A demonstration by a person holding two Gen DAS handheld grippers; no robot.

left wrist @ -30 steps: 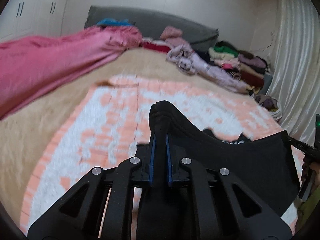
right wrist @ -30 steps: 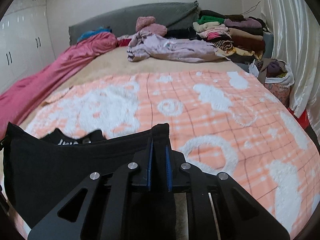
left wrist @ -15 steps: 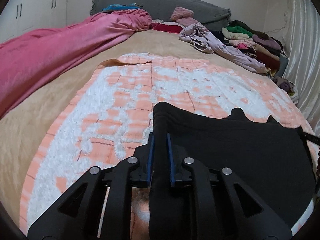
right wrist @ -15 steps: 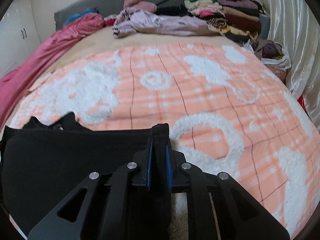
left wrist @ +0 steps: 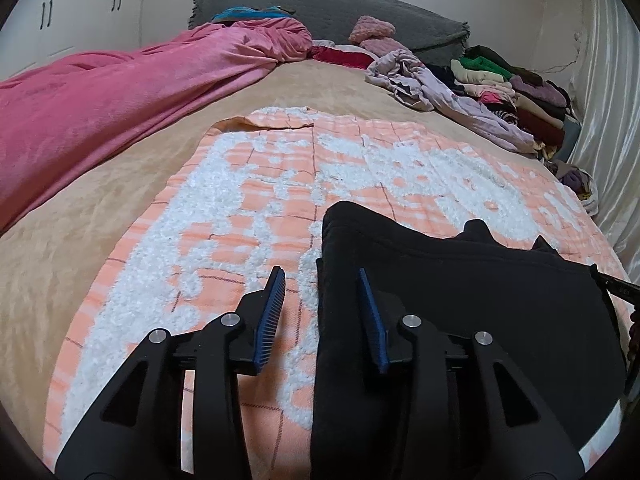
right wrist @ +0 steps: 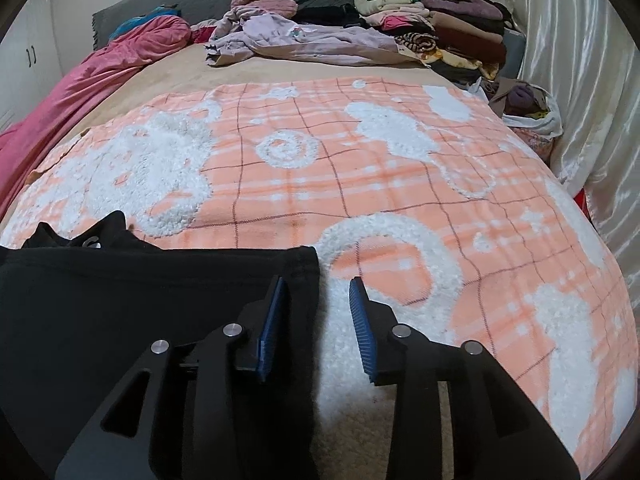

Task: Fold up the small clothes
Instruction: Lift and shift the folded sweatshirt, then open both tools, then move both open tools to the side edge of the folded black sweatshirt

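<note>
A black garment [left wrist: 460,280] lies flat on the orange-and-white blanket [left wrist: 256,208], folded over with straps poking out at its far edge. My left gripper [left wrist: 322,280] is open over the garment's left corner, whose edge lies between the blue pads. In the right wrist view the same garment [right wrist: 140,300] fills the lower left. My right gripper [right wrist: 318,288] is open over its right corner, the cloth edge lying between the fingers.
A pink duvet [left wrist: 100,96] runs along the left side of the bed. A lilac garment [right wrist: 304,38] and stacked folded clothes [right wrist: 432,20] lie at the far right. A bag of clothes [right wrist: 528,116] and a white curtain [right wrist: 580,80] stand to the right.
Both grippers have lowered the black garment onto the blanket and opened, letting go of its corners. The garment now lies flat.
</note>
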